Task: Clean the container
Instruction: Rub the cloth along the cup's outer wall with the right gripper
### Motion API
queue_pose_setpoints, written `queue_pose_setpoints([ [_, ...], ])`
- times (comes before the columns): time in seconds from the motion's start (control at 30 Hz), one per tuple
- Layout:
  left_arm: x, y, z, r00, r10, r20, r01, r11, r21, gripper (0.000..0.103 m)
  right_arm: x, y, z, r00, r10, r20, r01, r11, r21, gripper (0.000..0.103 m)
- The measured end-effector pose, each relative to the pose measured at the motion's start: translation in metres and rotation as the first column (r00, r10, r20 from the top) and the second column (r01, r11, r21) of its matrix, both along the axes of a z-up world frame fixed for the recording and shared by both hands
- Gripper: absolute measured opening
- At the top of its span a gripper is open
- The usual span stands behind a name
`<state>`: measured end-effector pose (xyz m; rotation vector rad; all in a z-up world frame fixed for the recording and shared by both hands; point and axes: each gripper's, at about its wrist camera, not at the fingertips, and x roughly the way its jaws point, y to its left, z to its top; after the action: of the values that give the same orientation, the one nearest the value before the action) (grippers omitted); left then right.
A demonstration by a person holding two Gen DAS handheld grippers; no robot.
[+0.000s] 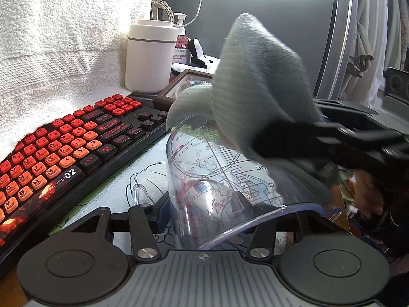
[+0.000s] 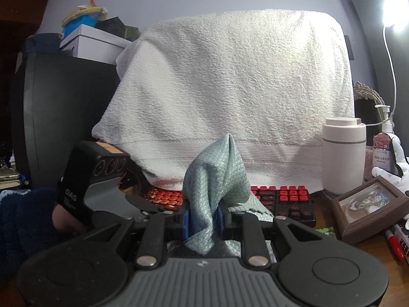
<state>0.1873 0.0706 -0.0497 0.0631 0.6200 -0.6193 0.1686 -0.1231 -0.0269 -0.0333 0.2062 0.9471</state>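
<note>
Nearest the left wrist camera, the left gripper [image 1: 225,204] has its jaws clamped on the wall of a clear measuring cup [image 1: 225,179], holding it tilted with the rim [image 1: 294,208] toward the camera and the base pointing away over the desk mat [image 1: 143,176]. Held that way the cup cannot roll or slide, and its printed side faces up where a wipe can reach it. The cup's handle [image 1: 139,192] sticks out to the left, clear of the fingers. On top of the cup lies a grey-green cloth [image 1: 255,81], bunched and draped over its far end. The right gripper [image 1: 294,138] comes in from the right with its jaws pinched shut on that cloth; its own camera shows the fabric squeezed between the blue pads [image 2: 186,220] and rising in a peak [image 2: 219,176]. A tight pinch lets the cloth be dragged across the plastic without slipping out. I judge this as wiping in hand, though how clean the cup is cannot be told. Beyond the cup a red and black keyboard [image 1: 76,138] runs along the left of the desk, then a wooden picture frame [image 1: 179,87], a white canister [image 1: 150,56], a pump bottle [image 1: 182,43] and, farthest, a white towel [image 2: 230,89] draped over something behind the keyboard.
</note>
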Motion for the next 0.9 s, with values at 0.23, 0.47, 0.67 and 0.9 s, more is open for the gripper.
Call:
queue_pose_setpoints([
  [0.23,0.0,0.001,0.0,1.0,0.001,0.0,-0.001,1.0,-0.001,0.05,-0.011,0.004,0.001,0.998,0.058,0.034,-0.058,0.998,-0.023,0.02],
  [0.47,0.0,0.0,0.0,1.0,0.0,0.001,0.0,1.0,0.001,0.05,0.006,-0.001,0.003,0.999,-0.008,0.036,0.009,1.0,-0.03,0.019],
  [0.67,0.0,0.001,0.0,1.0,0.0,-0.001,0.0,1.0,-0.001,0.05,0.0,0.001,0.005,0.999,-0.016,0.034,0.017,1.0,-0.024,0.02],
  [0.9,0.001,0.001,0.0,1.0,0.001,-0.002,-0.001,1.0,-0.003,0.05,-0.008,0.003,0.008,0.999,-0.024,0.032,0.025,1.0,-0.017,0.02],
])
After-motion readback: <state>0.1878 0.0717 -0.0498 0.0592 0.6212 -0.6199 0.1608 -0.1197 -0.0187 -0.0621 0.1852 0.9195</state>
